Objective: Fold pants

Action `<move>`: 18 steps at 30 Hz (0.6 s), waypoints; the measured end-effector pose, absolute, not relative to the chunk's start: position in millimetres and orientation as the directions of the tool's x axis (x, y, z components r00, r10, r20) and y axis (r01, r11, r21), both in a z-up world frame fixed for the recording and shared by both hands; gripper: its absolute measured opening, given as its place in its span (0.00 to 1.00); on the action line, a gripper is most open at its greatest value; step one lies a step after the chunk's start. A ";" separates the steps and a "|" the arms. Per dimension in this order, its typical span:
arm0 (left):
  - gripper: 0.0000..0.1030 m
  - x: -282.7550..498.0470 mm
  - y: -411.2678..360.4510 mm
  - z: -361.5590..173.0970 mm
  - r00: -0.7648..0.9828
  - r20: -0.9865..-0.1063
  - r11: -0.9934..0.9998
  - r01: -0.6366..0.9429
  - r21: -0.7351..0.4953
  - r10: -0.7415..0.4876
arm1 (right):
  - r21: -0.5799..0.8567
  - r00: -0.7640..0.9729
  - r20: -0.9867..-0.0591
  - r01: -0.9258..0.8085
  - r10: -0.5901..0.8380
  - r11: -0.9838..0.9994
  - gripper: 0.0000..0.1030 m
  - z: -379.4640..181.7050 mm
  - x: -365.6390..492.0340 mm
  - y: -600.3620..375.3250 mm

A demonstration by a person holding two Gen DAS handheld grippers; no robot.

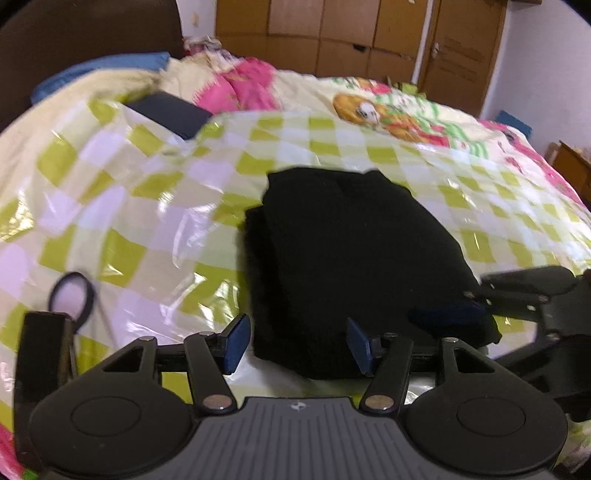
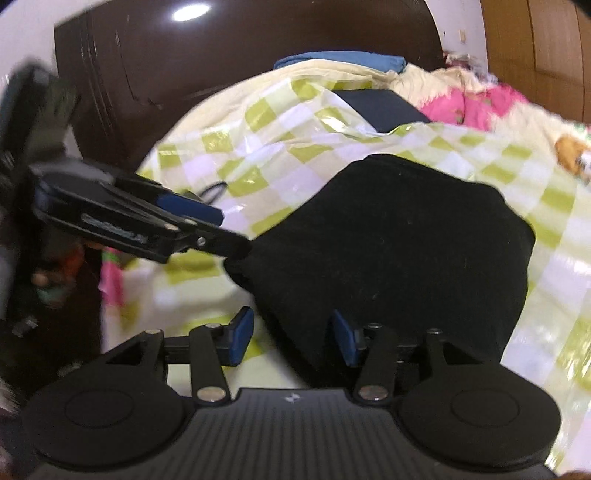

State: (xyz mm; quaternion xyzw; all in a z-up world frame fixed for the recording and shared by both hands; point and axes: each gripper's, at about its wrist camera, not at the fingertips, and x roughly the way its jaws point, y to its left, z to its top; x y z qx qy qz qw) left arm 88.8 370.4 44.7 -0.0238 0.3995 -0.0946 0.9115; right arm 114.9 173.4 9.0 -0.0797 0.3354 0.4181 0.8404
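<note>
Left wrist view: folded black pants [image 1: 354, 258] straight ahead of the jaws, lying as a compact block on a green-and-white checked plastic sheet [image 1: 147, 192]. Left gripper [image 1: 298, 343] released, blue pads well apart. Near left corner of the pants between them: right pad over the cloth, left pad just off the cloth's left edge, with bare sheet showing between pad and fabric. No visible squeeze on the fabric. Off to the left of the jaws, a thin black loop [image 1: 72, 295] on the sheet. Farther ahead and left, a flat dark navy item [image 1: 170, 112] partly tucked under the sheet's edge. Beyond it a pink cartoon bedspread [image 1: 369, 107], then a wooden wardrobe [image 1: 332, 33]. Right gripper [image 1: 465, 306] coming in from the right of the jaws, blurred, at the near right corner of the pants.

Right wrist view: same pants [image 2: 399, 251] ahead and slightly right of the jaws. Right gripper [image 2: 293, 336] also released. Right pad over black cloth, left pad beside the cloth's edge with checked sheet [image 2: 258, 147] visible in the gap. Left gripper [image 2: 231, 230] seen side-on to the left, fingers spread, lower fingertip touching the left corner of the pants. Dark headboard [image 2: 221, 66] far ahead.
</note>
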 end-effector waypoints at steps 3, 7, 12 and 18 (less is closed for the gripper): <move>0.70 99.2 371.1 41.0 0.630 -0.731 0.965 0.176 -0.196 -0.263 | 0.061 0.463 -0.632 -0.770 0.622 0.636 0.48 5.7 113.7 184.6; 0.72 112.4 366.0 35.1 0.588 -0.760 0.961 0.195 -0.198 -0.276 | -0.010 0.484 -0.629 -0.788 0.609 0.616 0.49 2.2 105.2 189.5; 0.48 131.7 359.5 30.6 0.587 -0.771 0.968 0.184 -0.169 -0.246 | -0.061 0.515 -0.625 -0.781 0.586 0.621 0.43 -5.6 98.7 193.9; 0.28 148.2 367.5 45.3 0.615 -0.752 0.971 0.165 -0.171 -0.237 | 0.050 0.505 -0.627 -0.734 0.594 0.677 0.10 12.7 119.2 196.0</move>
